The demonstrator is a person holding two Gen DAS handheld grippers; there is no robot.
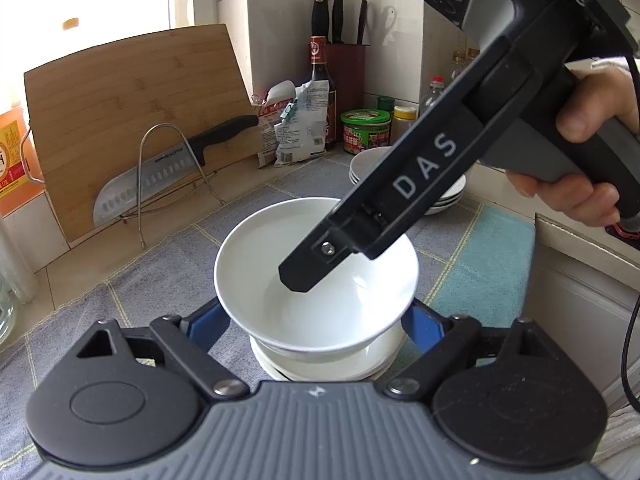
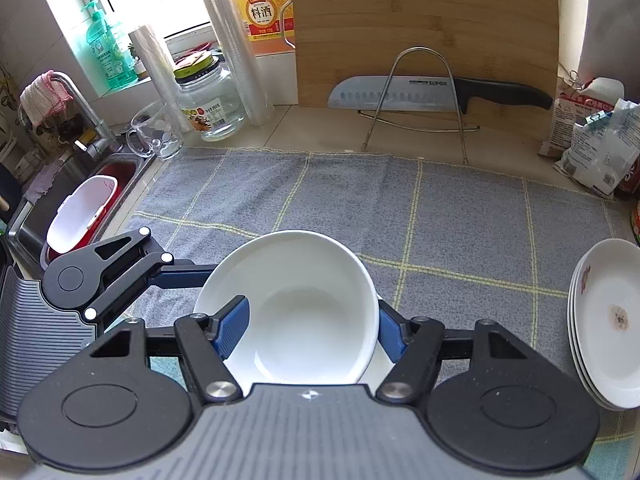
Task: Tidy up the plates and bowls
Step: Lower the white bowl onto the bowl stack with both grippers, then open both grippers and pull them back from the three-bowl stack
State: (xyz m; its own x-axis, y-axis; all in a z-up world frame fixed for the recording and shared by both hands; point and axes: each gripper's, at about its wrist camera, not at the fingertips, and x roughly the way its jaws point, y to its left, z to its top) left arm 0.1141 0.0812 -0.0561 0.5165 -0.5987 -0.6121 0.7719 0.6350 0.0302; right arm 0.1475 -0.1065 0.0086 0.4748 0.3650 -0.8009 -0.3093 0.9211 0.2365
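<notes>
Straddling the bowl (image 2: 296, 304), right gripper (image 2: 312, 328) spread; only left view shows stacked bowls (image 1: 320, 364).

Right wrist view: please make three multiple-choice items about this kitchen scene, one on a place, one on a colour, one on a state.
1. Where is the plate stack? A in the sink; B on the grey towel; C on the cutting board.
2. What colour is the top bowl? A red; B green; C white.
3. The top bowl is: A empty; B full of rice; C upside down.
Answers: 1 B, the checked cloth lies under it; 2 C, it is plain white inside; 3 A, its bare bottom shows.
</notes>
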